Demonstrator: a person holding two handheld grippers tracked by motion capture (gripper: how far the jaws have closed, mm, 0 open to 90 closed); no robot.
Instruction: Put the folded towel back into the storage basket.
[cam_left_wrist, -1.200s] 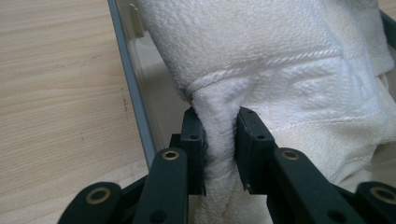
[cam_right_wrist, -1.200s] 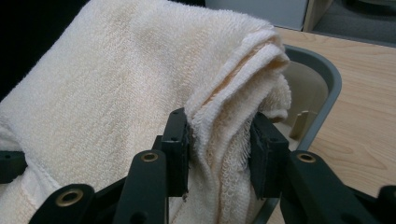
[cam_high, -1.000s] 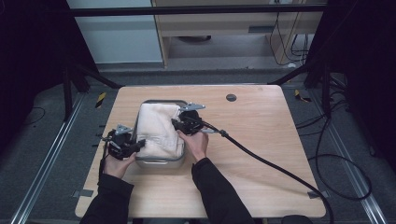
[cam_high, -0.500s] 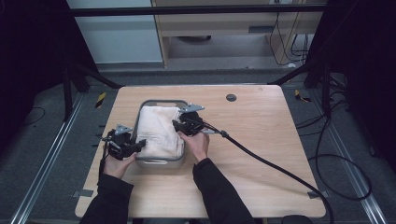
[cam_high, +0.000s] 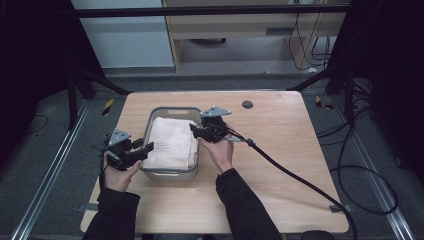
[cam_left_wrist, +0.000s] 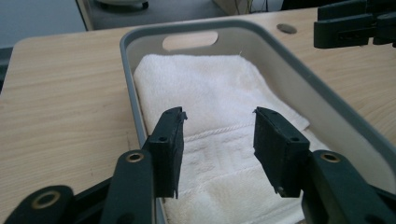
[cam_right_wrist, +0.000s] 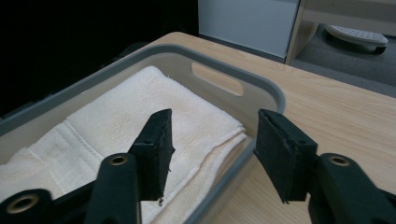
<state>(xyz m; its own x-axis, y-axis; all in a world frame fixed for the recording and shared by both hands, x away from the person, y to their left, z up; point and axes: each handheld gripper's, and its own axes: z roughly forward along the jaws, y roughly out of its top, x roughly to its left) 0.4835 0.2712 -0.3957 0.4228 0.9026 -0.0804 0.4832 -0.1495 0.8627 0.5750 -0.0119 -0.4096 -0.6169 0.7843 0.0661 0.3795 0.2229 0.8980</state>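
We find no text, label, brand, number or sign that we can read in any of these views. The towel (cam_left_wrist: 219, 135) in the tub (cam_left_wrist: 299, 70) carries a woven border pattern, but no letters. The black-and-yellow striped tape (cam_high: 108, 106) on the floor beyond the table's left far corner bears no wording.

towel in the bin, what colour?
White towel, with a woven band pattern; clearest in the left gripper view.

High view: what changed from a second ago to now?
Both grippers, left and right, let go of the folded towel; their jaws have just been opening and now stand off it. The towel settled lower into the grey bin. The bin stayed put.
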